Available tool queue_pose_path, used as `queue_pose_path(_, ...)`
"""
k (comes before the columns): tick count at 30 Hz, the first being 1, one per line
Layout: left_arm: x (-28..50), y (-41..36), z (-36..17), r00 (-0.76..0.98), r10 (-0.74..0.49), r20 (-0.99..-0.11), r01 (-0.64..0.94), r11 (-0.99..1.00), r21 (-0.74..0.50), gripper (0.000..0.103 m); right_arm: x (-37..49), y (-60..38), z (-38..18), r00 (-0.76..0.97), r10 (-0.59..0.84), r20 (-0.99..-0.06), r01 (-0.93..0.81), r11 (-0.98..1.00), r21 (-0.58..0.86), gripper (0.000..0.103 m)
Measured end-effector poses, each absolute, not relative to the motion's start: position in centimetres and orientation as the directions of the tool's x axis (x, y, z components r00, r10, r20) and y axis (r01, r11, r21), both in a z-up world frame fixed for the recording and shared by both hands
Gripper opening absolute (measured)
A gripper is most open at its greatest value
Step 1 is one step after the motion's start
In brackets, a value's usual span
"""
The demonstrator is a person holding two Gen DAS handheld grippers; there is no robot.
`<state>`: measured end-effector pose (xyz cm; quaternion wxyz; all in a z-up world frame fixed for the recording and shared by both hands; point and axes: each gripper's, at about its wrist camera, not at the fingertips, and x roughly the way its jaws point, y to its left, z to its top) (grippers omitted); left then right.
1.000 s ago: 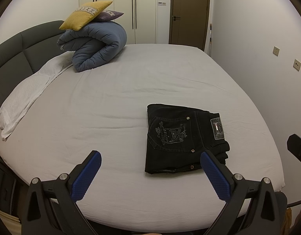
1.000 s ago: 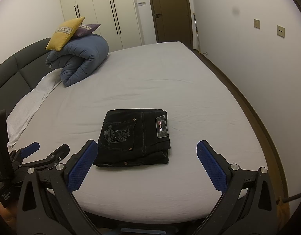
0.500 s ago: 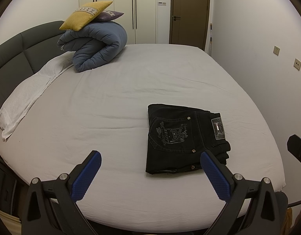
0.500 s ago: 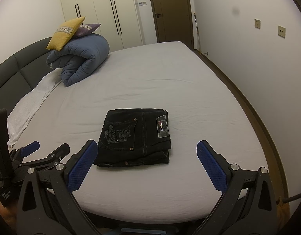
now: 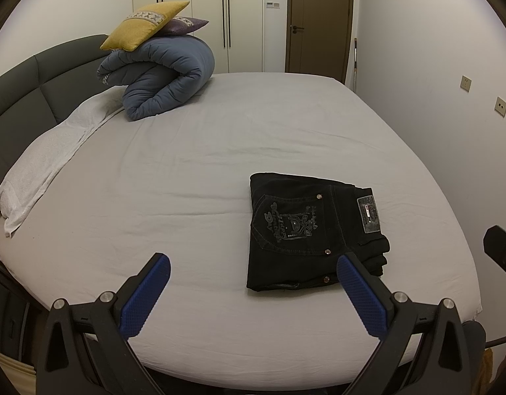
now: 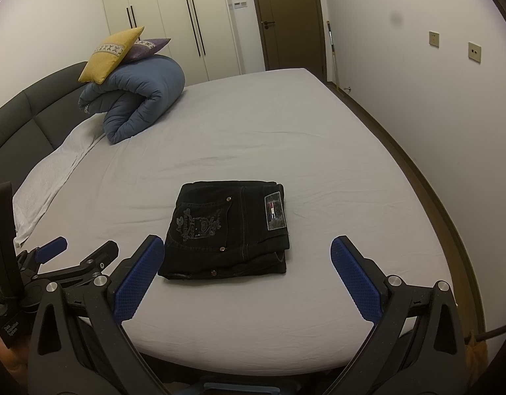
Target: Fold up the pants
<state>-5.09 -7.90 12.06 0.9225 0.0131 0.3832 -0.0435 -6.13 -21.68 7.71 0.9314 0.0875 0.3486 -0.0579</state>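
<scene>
Black pants (image 5: 305, 230) lie folded into a compact rectangle on the white bed sheet (image 5: 187, 181), back pocket and label facing up. They also show in the right wrist view (image 6: 229, 227). My left gripper (image 5: 253, 265) is open and empty, held above the near edge of the bed, with the pants just beyond its right finger. My right gripper (image 6: 248, 247) is open and empty, with the pants between and beyond its fingertips. The left gripper also shows at the lower left of the right wrist view (image 6: 78, 247).
A rolled blue duvet (image 5: 164, 75) with a yellow cushion (image 5: 144, 24) and a purple cushion on top sits at the far left by the dark headboard (image 5: 29, 98). A white towel (image 5: 45, 164) lies along the left edge. A wall runs close on the right.
Both grippers have held nearly still and stayed open. The pants have not moved.
</scene>
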Motion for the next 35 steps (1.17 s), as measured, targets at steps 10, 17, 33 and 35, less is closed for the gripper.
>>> queue_pose_path(10, -5.1, -7.8, 12.1, 0.702, -0.069, -0.709, 0.091, 0.996, -0.008, 0.103, -6.1, -21.7, 7.7, 0.75, -0.047, -0.66, 0.169, 0.978, 0.123, 0.103)
queue_pose_path(17, -5.1, -7.7, 12.0, 0.702, -0.068, -0.708, 0.09, 0.996, -0.007, 0.103, -6.1, -21.6, 7.7, 0.75, -0.047, -0.66, 0.17, 0.978, 0.124, 0.103)
queue_pose_path(33, -5.6, -6.2, 11.5, 0.698, -0.066, -0.713, 0.096, 0.995, 0.003, 0.103, -6.2, -20.9, 7.1, 0.747, -0.042, -0.664, 0.165, 0.978, 0.124, 0.103)
queue_pose_path(35, -5.7, -6.0, 11.5, 0.699, -0.063, -0.712, 0.096, 0.995, 0.006, 0.103, -6.2, -20.9, 7.1, 0.747, -0.042, -0.664, 0.165, 0.978, 0.124, 0.103)
